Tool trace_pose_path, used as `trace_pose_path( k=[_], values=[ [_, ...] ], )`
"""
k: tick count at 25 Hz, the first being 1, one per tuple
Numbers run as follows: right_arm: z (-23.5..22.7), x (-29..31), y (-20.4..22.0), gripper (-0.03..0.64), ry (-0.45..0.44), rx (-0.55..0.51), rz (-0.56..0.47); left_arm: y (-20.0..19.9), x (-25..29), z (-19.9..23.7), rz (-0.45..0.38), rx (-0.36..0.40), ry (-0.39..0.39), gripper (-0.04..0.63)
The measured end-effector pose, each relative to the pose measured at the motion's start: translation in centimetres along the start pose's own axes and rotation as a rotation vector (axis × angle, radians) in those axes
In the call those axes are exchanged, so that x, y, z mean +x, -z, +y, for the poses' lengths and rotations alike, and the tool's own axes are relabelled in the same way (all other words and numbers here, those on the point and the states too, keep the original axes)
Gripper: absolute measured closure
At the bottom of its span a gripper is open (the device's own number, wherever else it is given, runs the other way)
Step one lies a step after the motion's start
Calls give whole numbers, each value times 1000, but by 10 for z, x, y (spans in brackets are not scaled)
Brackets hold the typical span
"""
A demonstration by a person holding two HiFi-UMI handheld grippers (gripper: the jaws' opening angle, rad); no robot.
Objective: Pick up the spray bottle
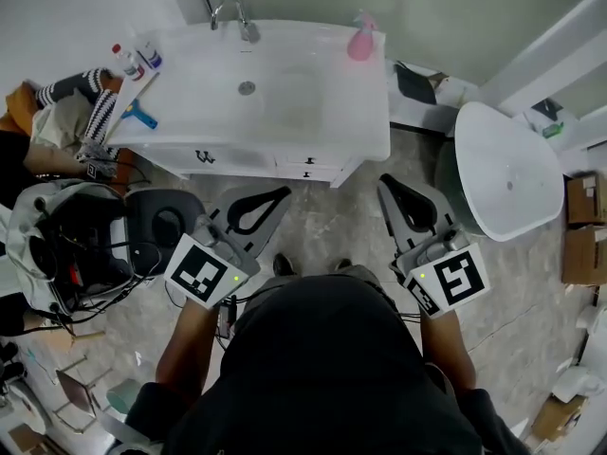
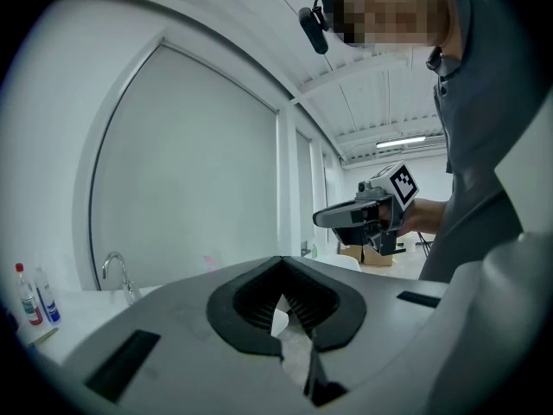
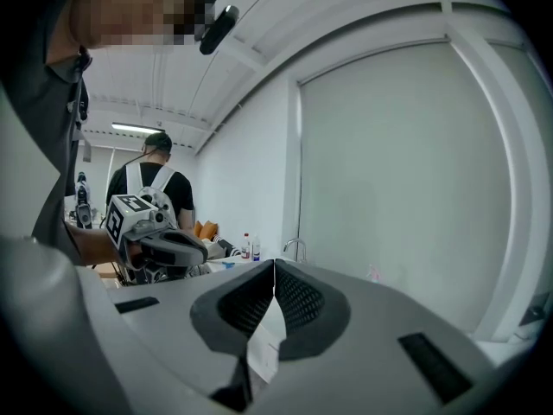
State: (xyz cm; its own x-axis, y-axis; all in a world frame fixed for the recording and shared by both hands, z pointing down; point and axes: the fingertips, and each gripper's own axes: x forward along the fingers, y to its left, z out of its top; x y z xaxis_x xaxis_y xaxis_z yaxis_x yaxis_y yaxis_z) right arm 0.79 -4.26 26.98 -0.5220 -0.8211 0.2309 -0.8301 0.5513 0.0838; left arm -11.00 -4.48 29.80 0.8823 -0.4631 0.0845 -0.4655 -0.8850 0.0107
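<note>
- Left tongs point(image 1: 284, 193): shut, tips meeting, nothing in them. Held low, near the person, short of the surface point(image 1: 356, 112).
- Right tongs point(image 1: 388, 182): also shut and empty, near side, to the right.
- Spray bottle point(image 1: 360, 38): far right corner of the surface, right of the basin point(image 1: 285, 93). It looks upright and is well apart from both tongs.
- Look: pink, small, with a narrower head above a wider body. Probably light, smooth plastic.
- Risk: tongs arriving shut would shove it, not grip it. It stands close to the right edge, so it could tip or drop off.
- Risk: a pinch on the thin head instead of the body could let it twist or slip.
- Risk: the two small bottles point(image 1: 136, 60) at far left are wrong targets.
</note>
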Motion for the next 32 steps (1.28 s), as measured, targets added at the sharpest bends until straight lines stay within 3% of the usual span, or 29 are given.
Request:
trace_pose_path(
  k=[8,18,24,32],
  values=[
    [-21,-12,9,607,36,0,29,-3,17,3,21,27,28,592],
    [-84,-5,18,607,-49,6,18,-6,63,22,74,38,-105,592],
    [-135,-9,30,607,-78,12,27,-1,101,19,107,40,-147,592],
    [-165,10,35,607,-158,10,17,-6,128,28,109,53,-212,592]
  ],
)
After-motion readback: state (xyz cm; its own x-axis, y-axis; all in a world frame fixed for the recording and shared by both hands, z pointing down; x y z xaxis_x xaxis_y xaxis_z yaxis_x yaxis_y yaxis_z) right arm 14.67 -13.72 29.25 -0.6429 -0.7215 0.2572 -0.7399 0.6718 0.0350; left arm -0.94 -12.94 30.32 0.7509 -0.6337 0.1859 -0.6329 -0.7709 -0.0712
